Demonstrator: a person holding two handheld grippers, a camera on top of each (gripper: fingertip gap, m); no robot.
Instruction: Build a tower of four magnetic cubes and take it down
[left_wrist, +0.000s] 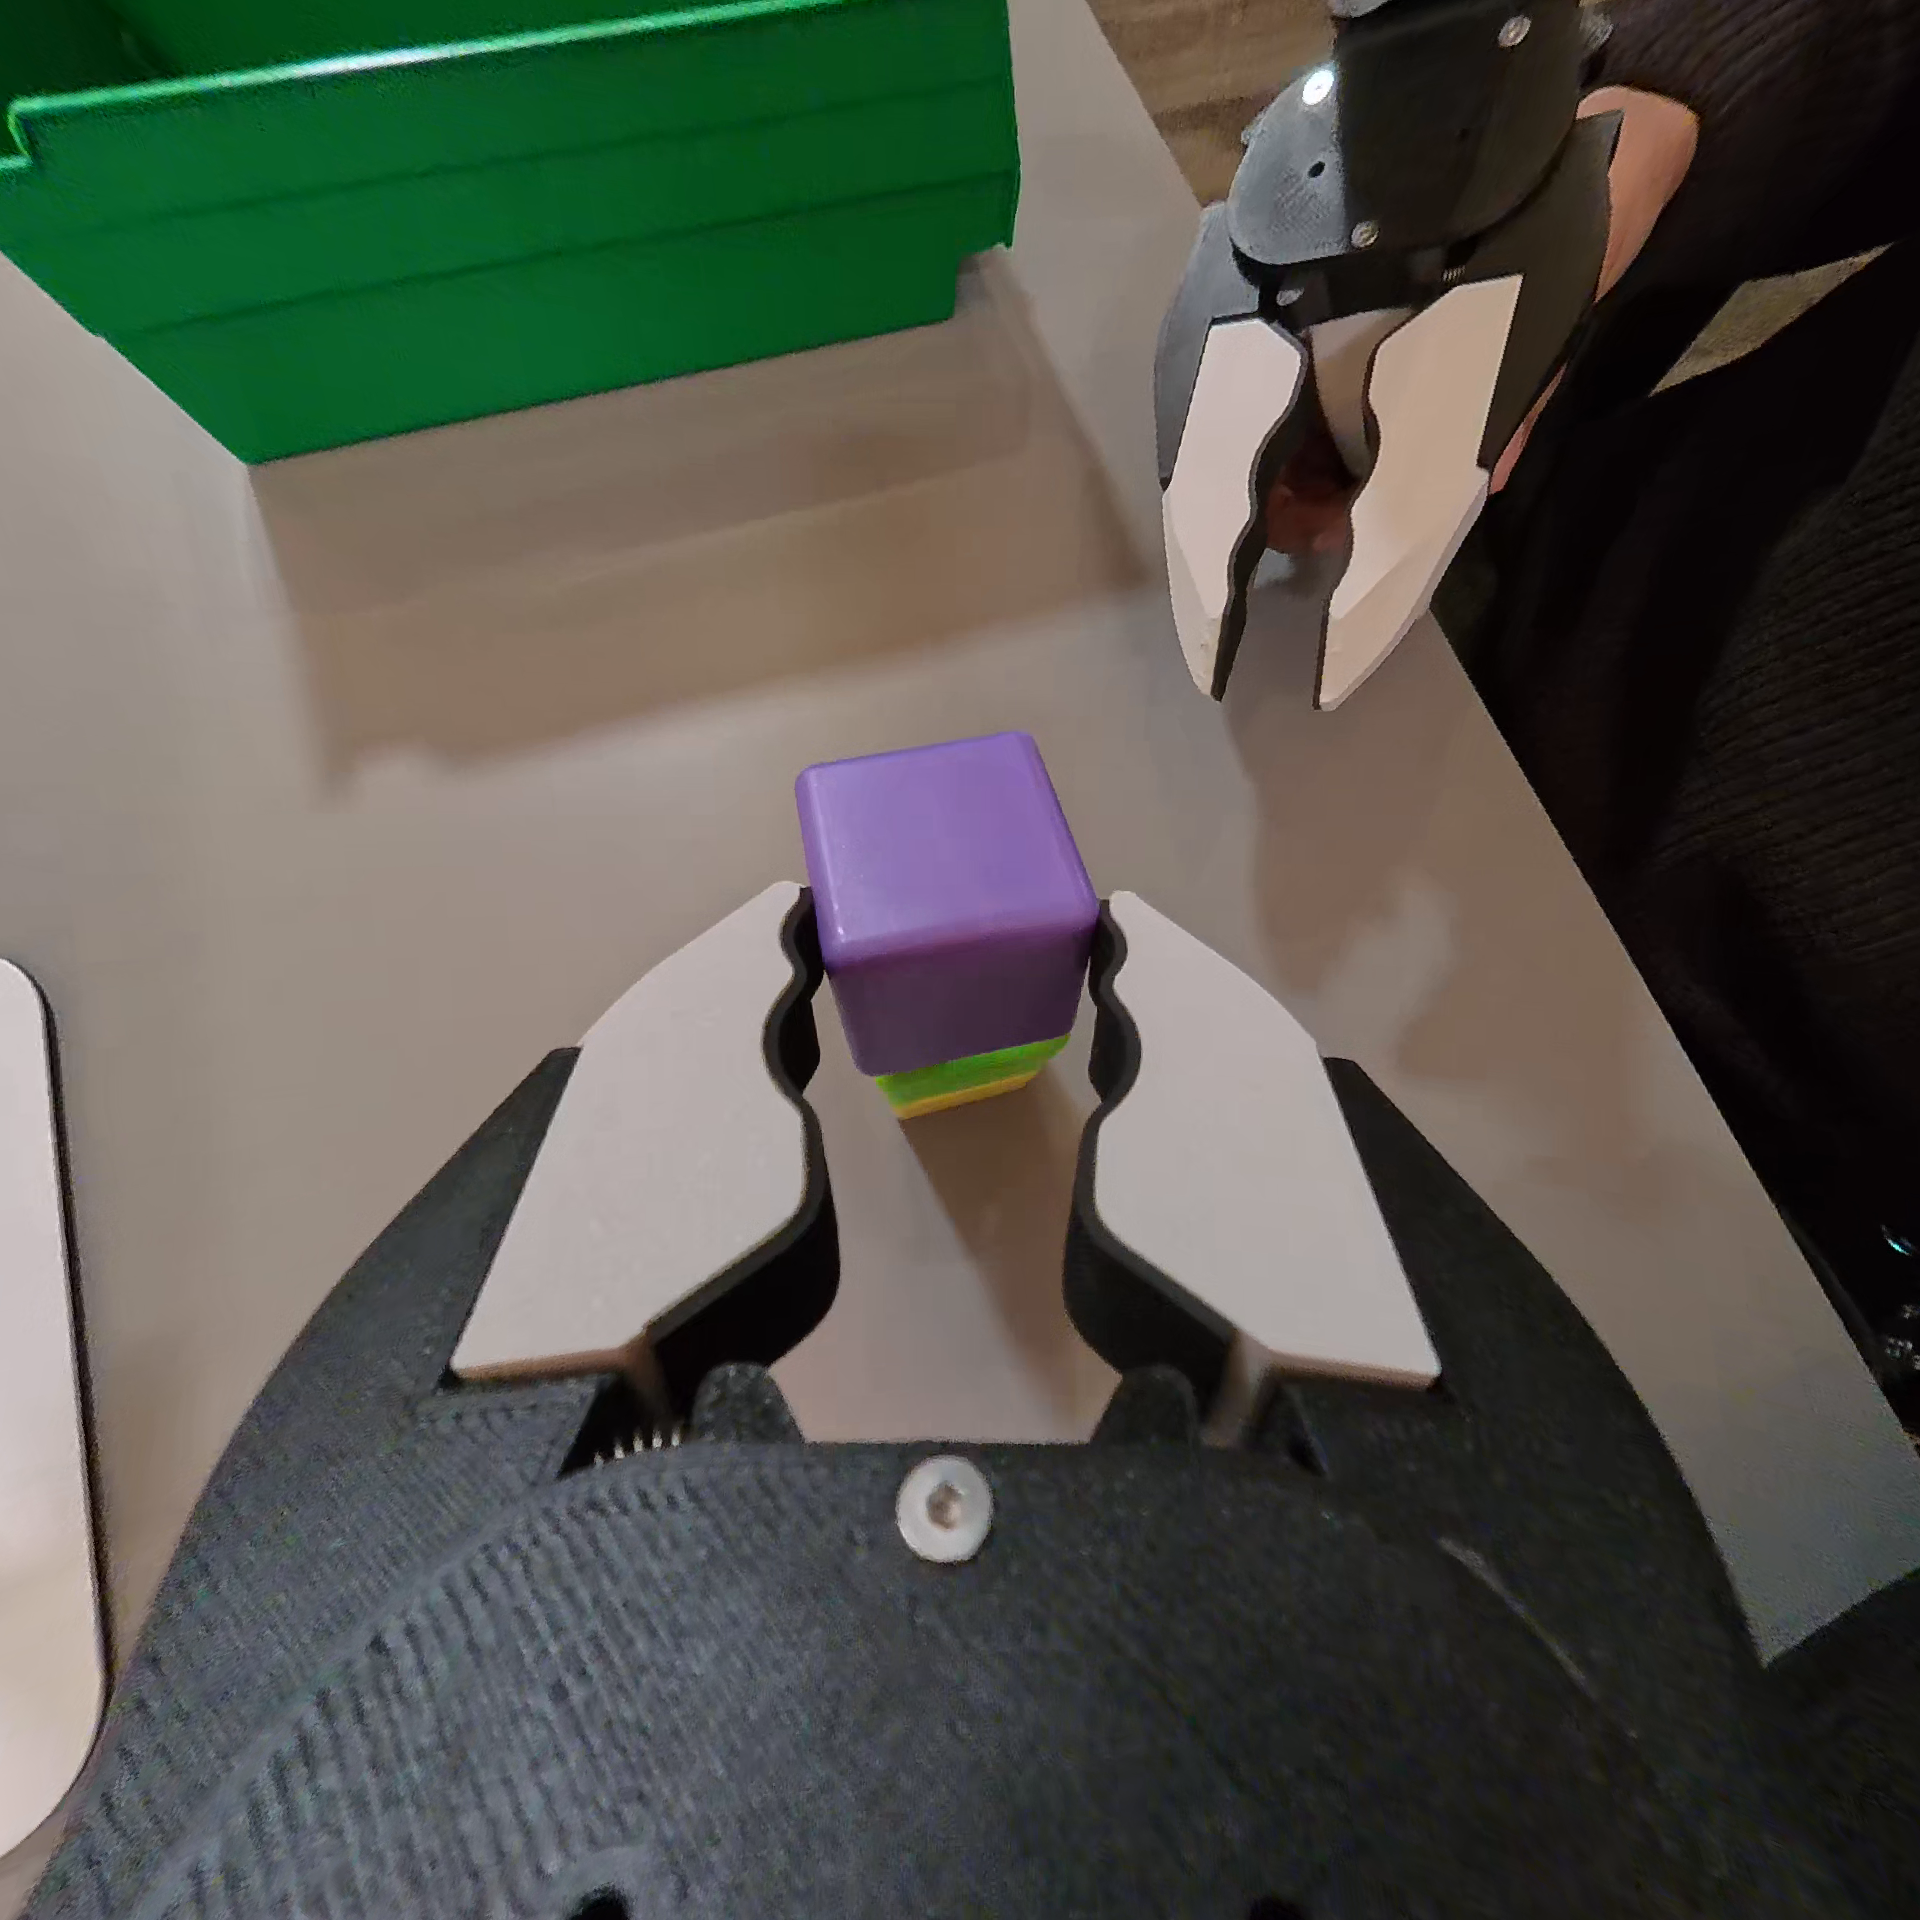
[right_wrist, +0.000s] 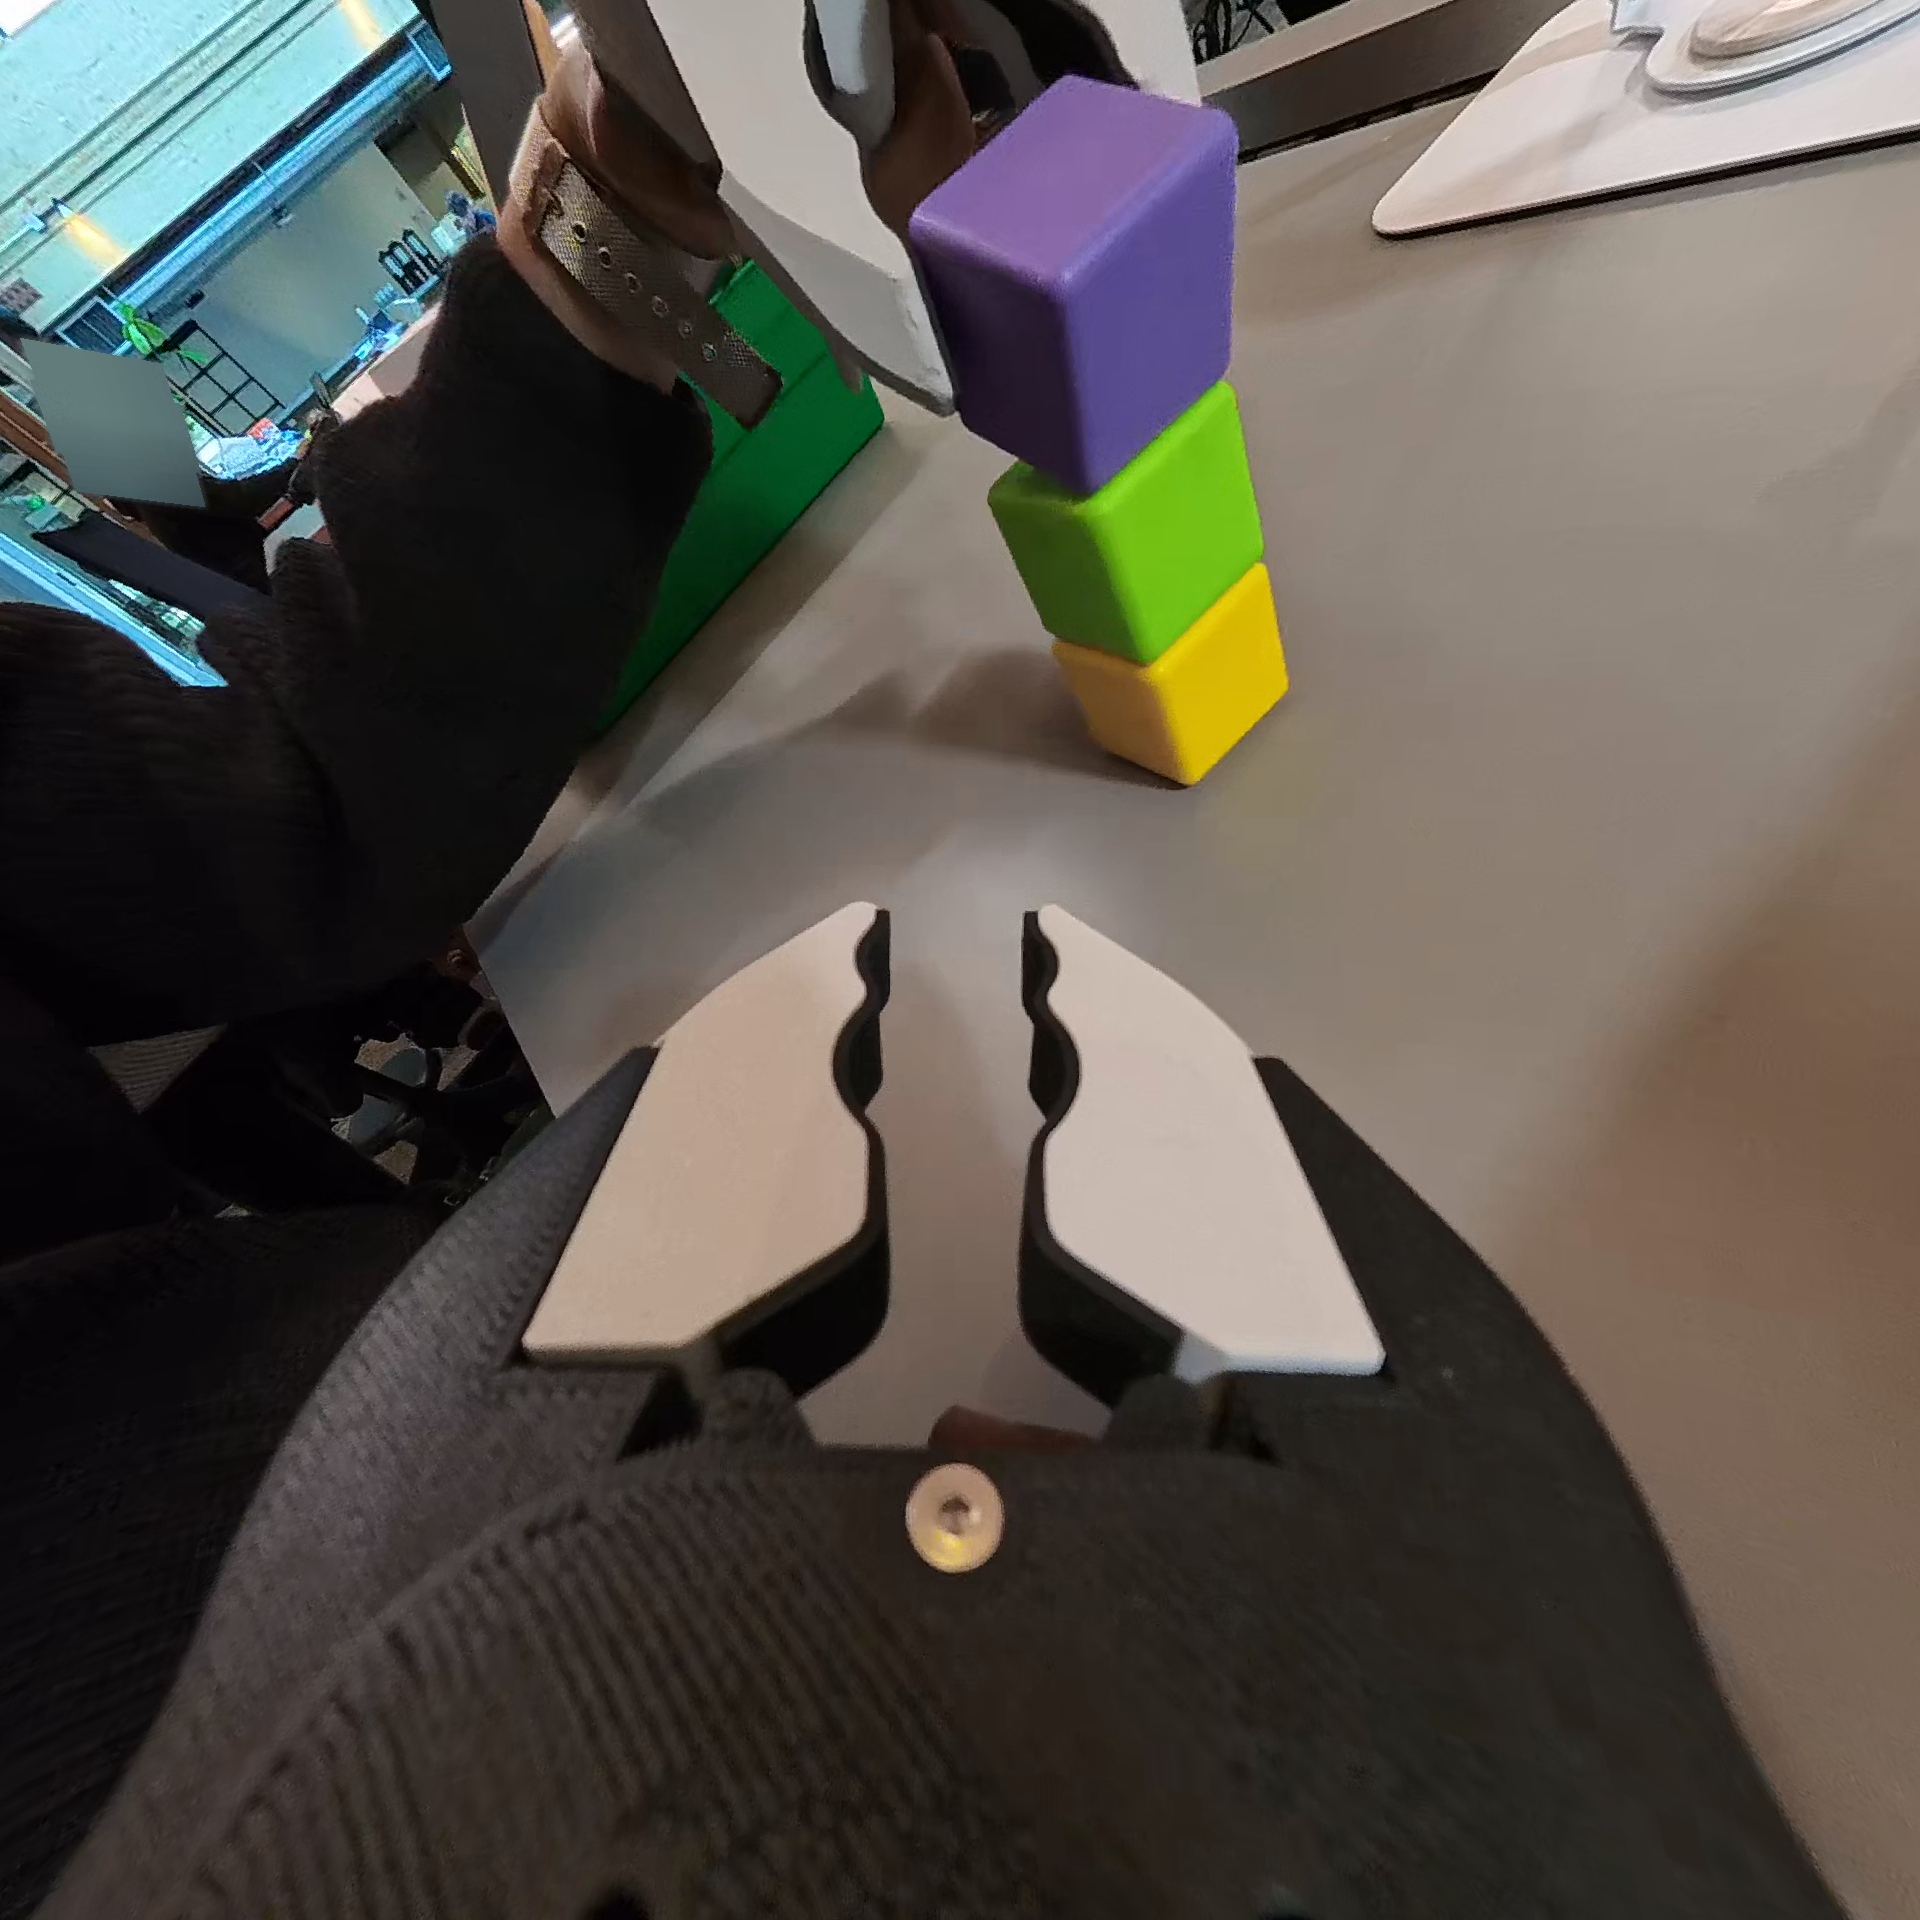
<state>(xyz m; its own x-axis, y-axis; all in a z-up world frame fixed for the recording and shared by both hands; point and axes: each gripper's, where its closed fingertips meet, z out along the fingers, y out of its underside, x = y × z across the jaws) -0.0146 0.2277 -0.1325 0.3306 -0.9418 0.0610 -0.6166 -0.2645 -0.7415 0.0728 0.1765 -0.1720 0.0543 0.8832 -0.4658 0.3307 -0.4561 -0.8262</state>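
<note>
A purple cube (left_wrist: 940, 883) sits on top of a green cube (left_wrist: 971, 1075), which sits on a yellow cube (left_wrist: 961, 1103), making a three-cube stack on the grey table (left_wrist: 312, 831). My left gripper (left_wrist: 951, 906) is closed on the purple cube, with a finger against each side. In the right wrist view the stack stands ahead: purple cube (right_wrist: 1091, 281), green cube (right_wrist: 1132, 530), yellow cube (right_wrist: 1184, 681). One left finger (right_wrist: 831, 260) presses the purple cube's left face. My right gripper (right_wrist: 956, 916) is empty, its jaws slightly apart, held above the table short of the stack. It also shows in the left wrist view (left_wrist: 1268, 698).
A green bin (left_wrist: 520, 239) stands at the back left, also seen in the right wrist view (right_wrist: 769, 488). A white board (left_wrist: 31, 1351) lies at the left edge and shows again in the right wrist view (right_wrist: 1662, 135). The table edge (left_wrist: 1558, 790) runs along the right. A dark sleeve (right_wrist: 312, 675) reaches over it. My right fingertips sit around 12 cm from my left ones.
</note>
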